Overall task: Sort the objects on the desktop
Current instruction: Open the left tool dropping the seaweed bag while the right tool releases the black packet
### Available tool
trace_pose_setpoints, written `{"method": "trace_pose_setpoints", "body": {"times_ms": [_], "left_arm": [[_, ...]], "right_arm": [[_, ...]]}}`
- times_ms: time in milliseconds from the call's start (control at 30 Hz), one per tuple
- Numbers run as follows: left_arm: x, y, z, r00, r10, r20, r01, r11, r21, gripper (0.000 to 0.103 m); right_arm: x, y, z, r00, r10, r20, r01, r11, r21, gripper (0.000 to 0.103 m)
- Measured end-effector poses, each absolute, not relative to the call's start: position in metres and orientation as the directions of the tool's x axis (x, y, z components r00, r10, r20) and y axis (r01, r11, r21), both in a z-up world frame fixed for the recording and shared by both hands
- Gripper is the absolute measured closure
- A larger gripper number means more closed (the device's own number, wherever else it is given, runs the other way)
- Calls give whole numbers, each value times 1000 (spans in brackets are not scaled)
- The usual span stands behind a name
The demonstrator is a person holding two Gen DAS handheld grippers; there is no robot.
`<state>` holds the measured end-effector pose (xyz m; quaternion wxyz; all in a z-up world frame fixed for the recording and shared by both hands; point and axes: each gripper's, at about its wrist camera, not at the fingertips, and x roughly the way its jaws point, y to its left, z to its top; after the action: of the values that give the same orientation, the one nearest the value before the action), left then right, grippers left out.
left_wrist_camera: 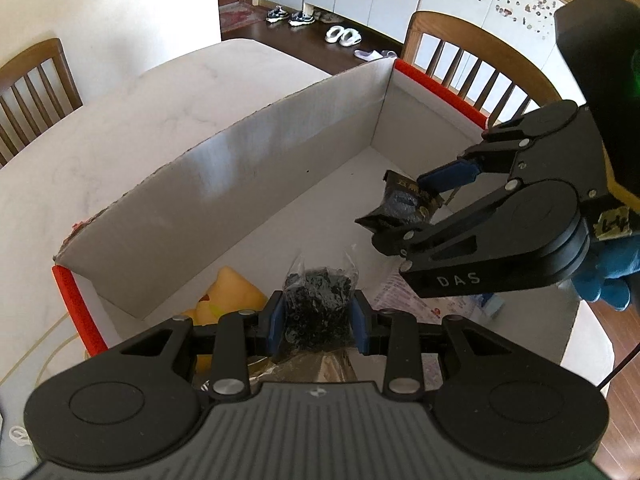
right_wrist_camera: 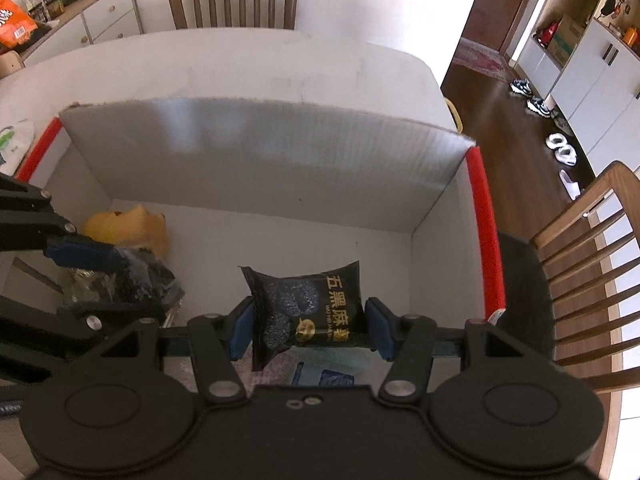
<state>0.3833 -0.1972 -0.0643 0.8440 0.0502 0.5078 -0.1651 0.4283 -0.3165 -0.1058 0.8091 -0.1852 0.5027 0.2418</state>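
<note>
A clear little bag of black bits (left_wrist_camera: 318,300) is squeezed tight between the blue pads (left_wrist_camera: 275,320) of the left gripper (left_wrist_camera: 318,322). A black snack packet (right_wrist_camera: 306,314) with gold writing is held between the blue pads (right_wrist_camera: 240,330) of the right gripper (right_wrist_camera: 308,328). Both tools are pointed down into a white cardboard box (right_wrist_camera: 256,160) with red edges (right_wrist_camera: 486,236), and both bags are hung over the box floor. Seen from the left gripper, the right gripper (left_wrist_camera: 404,216) is found ahead and to the right, with its packet (left_wrist_camera: 400,204) held up off the floor. A yellow toy (left_wrist_camera: 230,292) is seen lying in the box just left of the left gripper's bag. Some flat printed packs (right_wrist_camera: 324,374) are seen under the right gripper. The box is set on a pale table (left_wrist_camera: 132,132). A blue glove (left_wrist_camera: 612,272) is seen behind the right gripper.
</note>
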Motion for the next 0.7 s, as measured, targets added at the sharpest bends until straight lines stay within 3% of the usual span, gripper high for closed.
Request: {"method": "trace_pose_setpoints", "body": {"times_ms": [300,400,467,700], "left_arm": [[392,-195,-64,420,-228,-878,308,946,-98,69],[391,-195,-65,414,-227,-882,309,946,-98,61],[388,-195,-65,420,-236,-876,313,944,-104,42],[378,-191,-56,448,-246,-860,296,948,-117,41]], "right_arm": [[432,-316,-108,360,211,-909,-581,813,-42,44],[434,-317,-106,357,219,-908,-579,814,-31,43],[435,-318,-105,359,227,-905,-579,815,-25,42],[434,-322,-94,376,248,-893,-565,825,-9,36]]}}
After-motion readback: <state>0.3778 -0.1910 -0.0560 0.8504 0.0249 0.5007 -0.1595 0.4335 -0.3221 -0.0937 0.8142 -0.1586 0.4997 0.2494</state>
